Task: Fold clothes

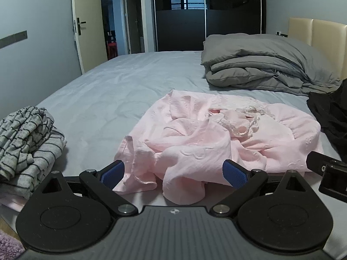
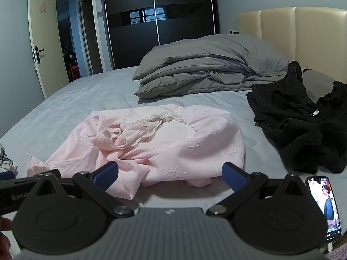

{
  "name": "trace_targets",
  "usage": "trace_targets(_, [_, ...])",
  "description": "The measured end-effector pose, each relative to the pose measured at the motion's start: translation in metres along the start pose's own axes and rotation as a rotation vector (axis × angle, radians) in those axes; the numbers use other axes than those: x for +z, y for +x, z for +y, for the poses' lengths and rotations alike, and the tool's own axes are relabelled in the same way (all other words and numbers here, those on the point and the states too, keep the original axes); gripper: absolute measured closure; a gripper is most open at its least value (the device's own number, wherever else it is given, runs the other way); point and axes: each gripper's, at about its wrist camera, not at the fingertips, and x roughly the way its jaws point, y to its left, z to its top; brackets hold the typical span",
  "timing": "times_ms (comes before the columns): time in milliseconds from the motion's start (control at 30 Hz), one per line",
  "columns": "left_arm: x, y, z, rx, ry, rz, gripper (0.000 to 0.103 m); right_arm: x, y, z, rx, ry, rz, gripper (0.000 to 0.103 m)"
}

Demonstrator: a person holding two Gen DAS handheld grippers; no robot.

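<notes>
Both pairs of tongs hang wide apart and empty at the near edge of the bed, tilted down toward the cloth. The left tongs (image 1: 174, 171) straddle the nearest ruffled hem of the pink garment (image 1: 212, 136) without pinching it; the right tongs (image 2: 170, 173) hover just off its near edge, nothing between their blue pads (image 2: 235, 175).

The pink garment lies in a crumpled heap on the bed (image 1: 104, 91), close to the near edge, a lace-trimmed neckline bunched in the middle. It looks thin, light and floppy, with raised embroidery, so it should drape and slide rather than hold shape. My call: take a hem corner in each pair of tongs and spread it flat first; the lace looks delicate, best left alone.

Out from there: a striped grey garment (image 1: 28, 138) sits folded at the left near corner, a black garment (image 2: 303, 121) lies rumpled to the right, and a phone (image 2: 324, 203) with a lit screen rests on the near edge. Further back, a folded grey duvet (image 1: 264, 62) leans by the cream headboard (image 2: 292, 30). The sheet is smooth and grey. Behind it, a dark sliding wardrobe (image 1: 208, 13) and an open door (image 1: 86, 21).
</notes>
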Motion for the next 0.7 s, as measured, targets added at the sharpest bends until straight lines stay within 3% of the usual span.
trace_targets(167, [-0.002,-0.004,-0.009,0.0,0.026,0.007,0.004,-0.001,0.0,0.001,0.002,-0.004,0.005,0.0])
trace_targets(300, [0.001,0.001,0.003,-0.027,-0.038,0.032,0.004,-0.001,0.0,0.002,0.004,-0.007,0.008,0.0])
trace_targets(700, [-0.002,0.005,0.001,-0.009,-0.018,0.042,0.004,-0.002,-0.001,0.005,0.008,-0.017,0.019,0.0])
